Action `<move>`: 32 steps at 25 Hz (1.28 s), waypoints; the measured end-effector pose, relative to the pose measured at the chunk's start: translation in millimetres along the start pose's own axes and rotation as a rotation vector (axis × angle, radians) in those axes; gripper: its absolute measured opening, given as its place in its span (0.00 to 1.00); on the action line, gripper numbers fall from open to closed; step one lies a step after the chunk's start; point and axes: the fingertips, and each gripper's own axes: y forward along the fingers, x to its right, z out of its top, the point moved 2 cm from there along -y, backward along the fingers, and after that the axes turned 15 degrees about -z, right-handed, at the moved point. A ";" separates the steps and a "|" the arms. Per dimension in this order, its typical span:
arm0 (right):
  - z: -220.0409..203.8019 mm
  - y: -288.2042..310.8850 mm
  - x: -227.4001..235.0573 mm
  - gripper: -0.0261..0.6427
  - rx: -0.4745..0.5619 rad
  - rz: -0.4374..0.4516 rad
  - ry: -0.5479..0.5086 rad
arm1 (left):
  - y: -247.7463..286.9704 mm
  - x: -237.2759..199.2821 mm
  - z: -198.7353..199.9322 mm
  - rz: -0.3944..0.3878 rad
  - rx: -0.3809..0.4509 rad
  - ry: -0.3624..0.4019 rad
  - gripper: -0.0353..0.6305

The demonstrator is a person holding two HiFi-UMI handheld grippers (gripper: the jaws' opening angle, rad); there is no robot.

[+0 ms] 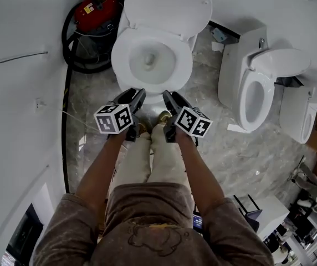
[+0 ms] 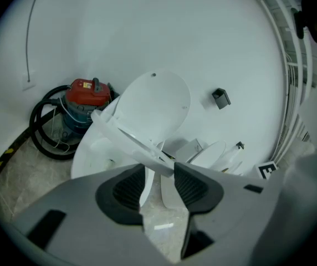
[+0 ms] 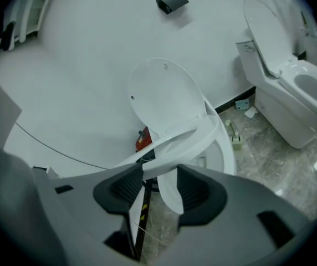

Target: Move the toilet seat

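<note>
White toilet seat (image 2: pixel 129 139) rim gripped betw. L fingers (image 2: pixel 127 189), R fingers (image 3: pixel 195 190).

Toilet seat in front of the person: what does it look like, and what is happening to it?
The seat is a white, glossy oval ring that looks like plastic. It is tilted, with its front raised off the bowl and its back still low, near the foot of the lid, which stands up against the wall. The left gripper and the right gripper each hold its front edge between their jaw tips.
</note>
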 end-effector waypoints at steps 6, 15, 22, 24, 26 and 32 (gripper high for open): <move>21.7 -6.0 -10.4 0.32 0.006 0.000 0.013 | 4.5 11.9 20.8 -0.013 -0.015 0.007 0.31; 49.6 -12.0 -22.3 0.33 0.009 0.023 -0.060 | 13.0 28.5 51.4 -0.025 -0.003 0.030 0.32; 65.9 -14.1 -28.7 0.33 -0.003 0.018 -0.095 | 19.2 37.4 68.4 -0.021 0.006 0.037 0.32; 74.8 -16.0 -31.5 0.33 0.014 0.023 -0.104 | 22.7 42.2 77.6 -0.030 0.016 0.048 0.32; 87.0 -17.6 -36.1 0.33 0.039 0.030 -0.130 | 27.7 47.8 91.0 -0.046 0.029 0.061 0.32; 116.4 -12.1 -35.8 0.16 0.050 -0.068 -0.315 | 40.3 57.3 123.1 -0.075 0.056 0.071 0.32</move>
